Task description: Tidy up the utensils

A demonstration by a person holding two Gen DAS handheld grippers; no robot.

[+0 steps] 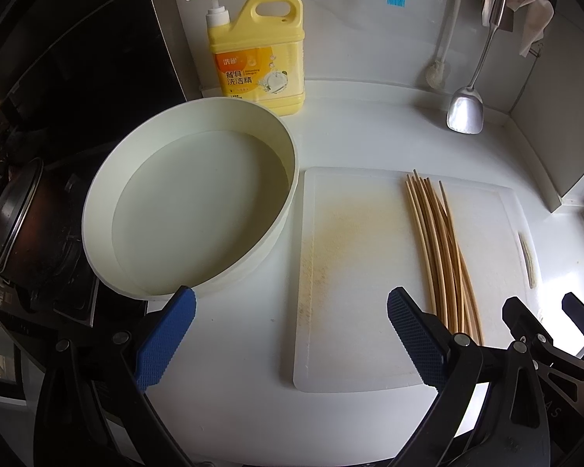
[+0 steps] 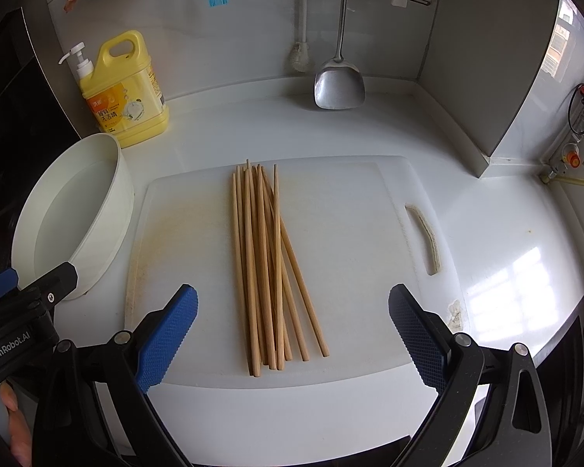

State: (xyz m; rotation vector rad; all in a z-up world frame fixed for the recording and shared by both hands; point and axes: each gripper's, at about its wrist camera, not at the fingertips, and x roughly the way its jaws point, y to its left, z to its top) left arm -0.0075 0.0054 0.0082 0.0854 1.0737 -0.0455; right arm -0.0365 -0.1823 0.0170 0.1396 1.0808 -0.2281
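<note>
Lying in a loose bundle at the centre of the right wrist frame, the chopsticks (image 2: 266, 268) rest on the cutting board (image 2: 342, 233), thick ends toward the camera, within easy reach. The right tongs (image 2: 292, 334) stand wide open and empty, straddling the bundle's near ends, apparently lined up for a grasp. The left tongs (image 1: 292, 334) are likewise wide open and empty, over the desk (image 1: 370, 136) between the basin (image 1: 97, 202) and board. The basin, at left, is a likely destination.
</note>
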